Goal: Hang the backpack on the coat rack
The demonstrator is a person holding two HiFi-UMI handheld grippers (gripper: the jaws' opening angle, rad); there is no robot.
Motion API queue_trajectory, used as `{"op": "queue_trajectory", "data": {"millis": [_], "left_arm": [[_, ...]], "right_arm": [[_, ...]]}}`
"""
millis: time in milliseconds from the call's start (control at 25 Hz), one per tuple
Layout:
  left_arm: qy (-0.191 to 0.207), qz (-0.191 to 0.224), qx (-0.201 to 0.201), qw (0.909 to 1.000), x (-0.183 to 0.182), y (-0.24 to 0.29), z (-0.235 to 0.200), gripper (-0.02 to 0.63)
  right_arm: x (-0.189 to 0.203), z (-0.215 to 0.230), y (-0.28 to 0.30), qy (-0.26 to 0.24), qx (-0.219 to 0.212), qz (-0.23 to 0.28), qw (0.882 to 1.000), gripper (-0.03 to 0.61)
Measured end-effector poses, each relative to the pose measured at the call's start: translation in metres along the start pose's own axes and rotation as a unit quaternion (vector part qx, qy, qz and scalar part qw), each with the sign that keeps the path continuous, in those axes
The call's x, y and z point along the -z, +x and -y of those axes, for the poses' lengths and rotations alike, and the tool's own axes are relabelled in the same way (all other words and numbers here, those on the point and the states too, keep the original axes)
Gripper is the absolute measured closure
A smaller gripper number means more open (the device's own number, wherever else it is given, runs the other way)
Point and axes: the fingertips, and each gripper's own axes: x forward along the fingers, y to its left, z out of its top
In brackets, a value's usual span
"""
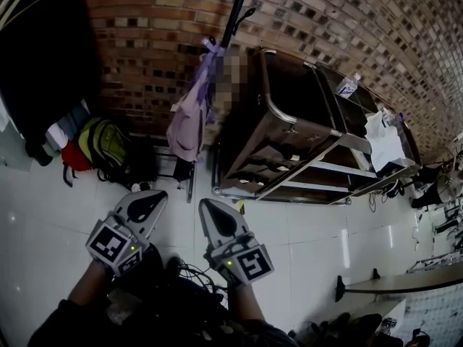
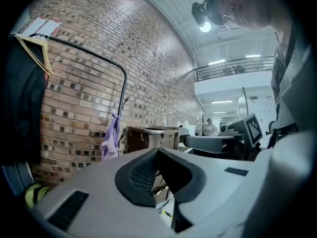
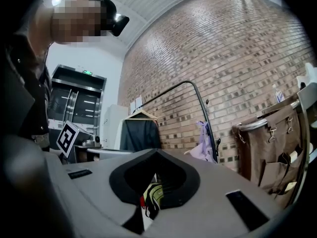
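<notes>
**A:** Backpack (image 1: pixel 105 147) first. Where does it lie from the claws?

**B:** On the floor (image 1: pixel 43 230) against the brick wall (image 1: pixel 145 42), ahead and off to the left. It's beside a red bag (image 1: pixel 72 156), well apart from both claws. It's slumped, so I can't tell its long axis.

**A:** Which claw is nearer?

**B:** The left claw (image 1: pixel 148 196) is on the backpack's side, but it's angled right, toward the coat rack (image 1: pixel 236 13) with the purple garment (image 1: pixel 189 118). The right claw (image 1: pixel 208 207) slants left, and its own view shows the backpack straight past its tips.

**A:** And the jaws?

**B:** Both pairs are pressed together with nothing between them. I judge they must part before any grab, and the reach goes forward and left.
</notes>
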Motion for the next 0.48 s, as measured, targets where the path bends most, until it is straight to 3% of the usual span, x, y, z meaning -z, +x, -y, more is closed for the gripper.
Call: {"op": "queue_trajectory", "data": {"millis": [480], "left_arm": [[-0.008, 0.008, 0.005, 0.9999, -0.008, -0.052, -0.037, 0.6]], "right_arm": [[0.007, -0.054, 0.041, -0.007, 0.013, -0.016, 1.0, 0.576]]}}
